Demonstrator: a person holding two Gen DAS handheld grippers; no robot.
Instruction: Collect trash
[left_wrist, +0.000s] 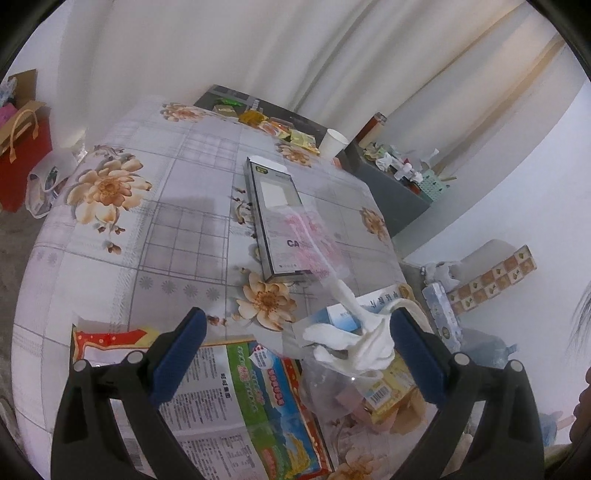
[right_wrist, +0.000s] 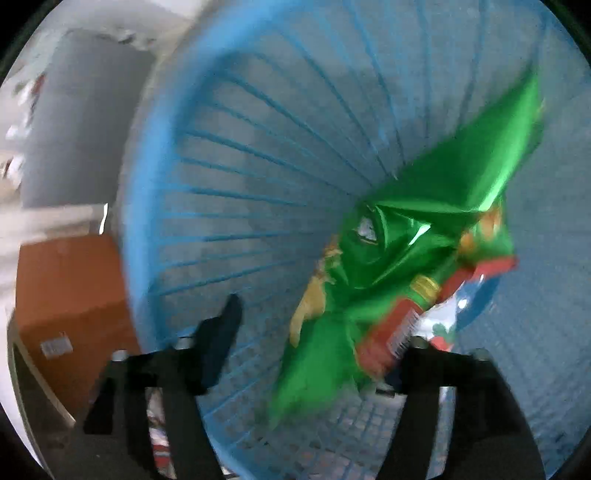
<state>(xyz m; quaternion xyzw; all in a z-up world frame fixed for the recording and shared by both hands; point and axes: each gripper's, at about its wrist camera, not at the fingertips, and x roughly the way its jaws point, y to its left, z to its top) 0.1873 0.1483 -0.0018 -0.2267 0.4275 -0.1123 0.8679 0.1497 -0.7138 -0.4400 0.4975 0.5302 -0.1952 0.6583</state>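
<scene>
The right claw (right_wrist: 314, 332) gapes wide above the blue basket (right_wrist: 229, 192); the green wrapper (right_wrist: 399, 258) (light, crinkly, slippery) seems released. Left claw (left_wrist: 297, 343) stands open over tabletop (left_wrist: 177, 221) tissue (left_wrist: 351, 343), soft; pinch its middle.

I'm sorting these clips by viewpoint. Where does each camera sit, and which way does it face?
Left wrist: on the left tongs, angled down over the floral table at a white tissue, a long box and wrappers; both open fingers show.
Right wrist: on the right tongs, looking steeply down into a blue basket at a green snack bag; both fingers show, open, blurred.
Shared: no object that I can tell.
</scene>
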